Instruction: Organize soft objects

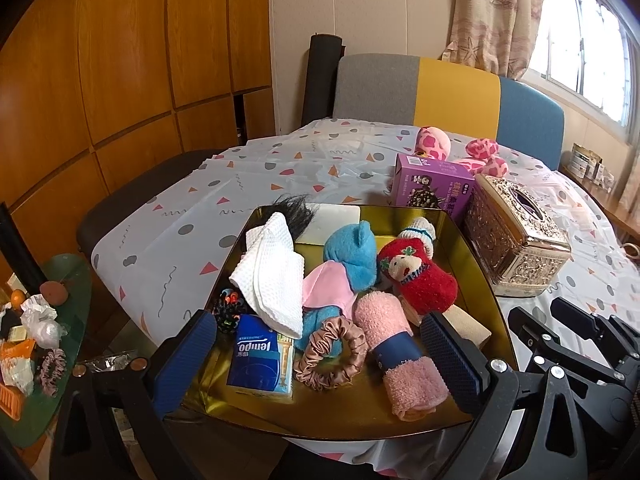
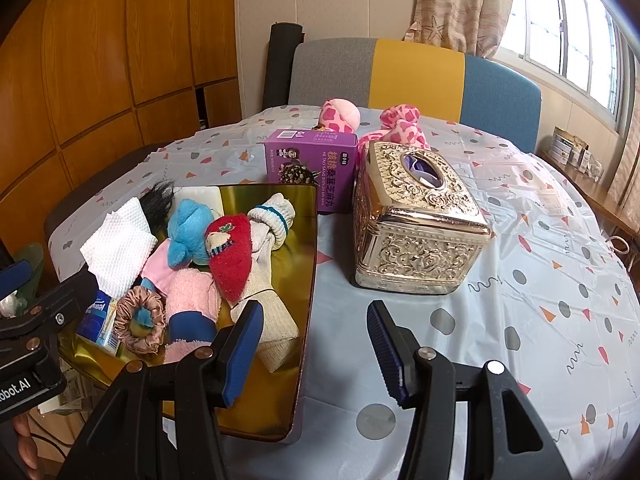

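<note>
**One gold tray, two idle grippers**

The left gripper hangs released, jaws apart, above one shiny gold metal tray. Between its fingers lie one blue tissue pack, one pink satin scrunchie and one rolled pink towel. The right gripper, jaws apart and holding nothing, straddles the tray's right edge.

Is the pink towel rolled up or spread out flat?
Rolled up. The pink towel lies in the gold tray as a tube with a blue band around it.

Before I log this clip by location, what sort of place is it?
Most likely a home dining or living room: a table under a patterned tablecloth, an upholstered chair behind it, wooden cabinets and a curtained window.
</note>
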`<action>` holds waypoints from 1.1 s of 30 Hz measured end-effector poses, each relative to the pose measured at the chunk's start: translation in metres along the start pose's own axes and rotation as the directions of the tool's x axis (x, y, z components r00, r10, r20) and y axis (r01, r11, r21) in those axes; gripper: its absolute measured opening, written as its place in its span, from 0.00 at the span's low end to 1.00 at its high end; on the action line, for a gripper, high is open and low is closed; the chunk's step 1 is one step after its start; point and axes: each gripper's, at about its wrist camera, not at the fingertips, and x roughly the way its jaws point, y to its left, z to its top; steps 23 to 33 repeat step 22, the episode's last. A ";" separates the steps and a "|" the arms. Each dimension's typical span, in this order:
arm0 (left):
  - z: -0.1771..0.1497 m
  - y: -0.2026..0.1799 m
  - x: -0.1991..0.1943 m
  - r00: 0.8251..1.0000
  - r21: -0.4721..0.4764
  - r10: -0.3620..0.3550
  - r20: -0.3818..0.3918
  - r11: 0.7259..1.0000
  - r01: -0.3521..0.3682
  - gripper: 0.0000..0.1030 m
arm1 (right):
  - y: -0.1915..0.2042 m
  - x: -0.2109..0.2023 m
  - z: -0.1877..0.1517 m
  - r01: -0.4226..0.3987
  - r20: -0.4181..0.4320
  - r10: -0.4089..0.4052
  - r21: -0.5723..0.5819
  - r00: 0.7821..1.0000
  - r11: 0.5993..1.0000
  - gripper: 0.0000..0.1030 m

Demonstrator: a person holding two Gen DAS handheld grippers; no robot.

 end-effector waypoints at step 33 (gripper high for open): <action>0.000 -0.001 0.004 0.999 0.009 -0.034 0.013 0.999 0.034 1.00 | -0.013 0.009 -0.003 -0.007 -0.025 0.008 0.040 1.000 0.999 0.53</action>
